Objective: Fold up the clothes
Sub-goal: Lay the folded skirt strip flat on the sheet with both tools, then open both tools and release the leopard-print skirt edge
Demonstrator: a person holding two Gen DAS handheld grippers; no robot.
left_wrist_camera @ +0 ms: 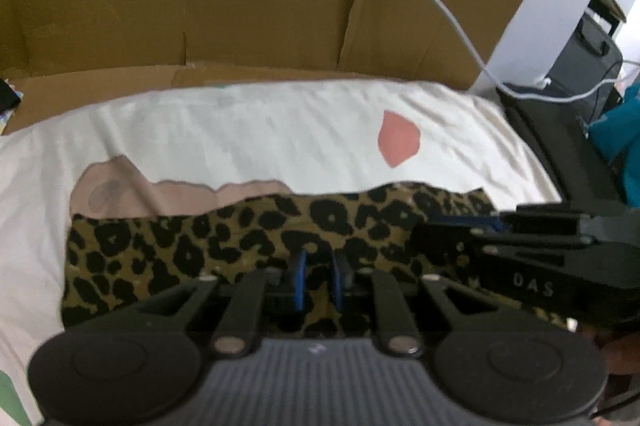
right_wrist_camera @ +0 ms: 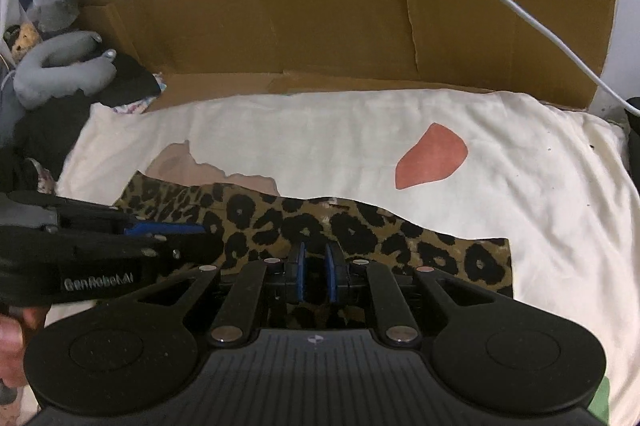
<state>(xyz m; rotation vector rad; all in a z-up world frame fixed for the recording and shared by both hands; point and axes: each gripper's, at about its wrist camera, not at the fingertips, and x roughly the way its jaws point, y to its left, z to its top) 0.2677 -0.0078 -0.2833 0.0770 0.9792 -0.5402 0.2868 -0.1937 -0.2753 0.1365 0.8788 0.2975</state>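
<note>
Lying under both claws: leopard-print garment (right_wrist_camera: 360,230)

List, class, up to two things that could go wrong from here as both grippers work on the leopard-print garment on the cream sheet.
1. Both the left gripper and the right gripper sit at the near edge of the leopard-print garment with a narrow gap between their pads; either could catch only one layer, leaving an uneven fold.
2. Dragging the garment might bunch the cream sheet or shift the pink cloth tucked under it.
</note>
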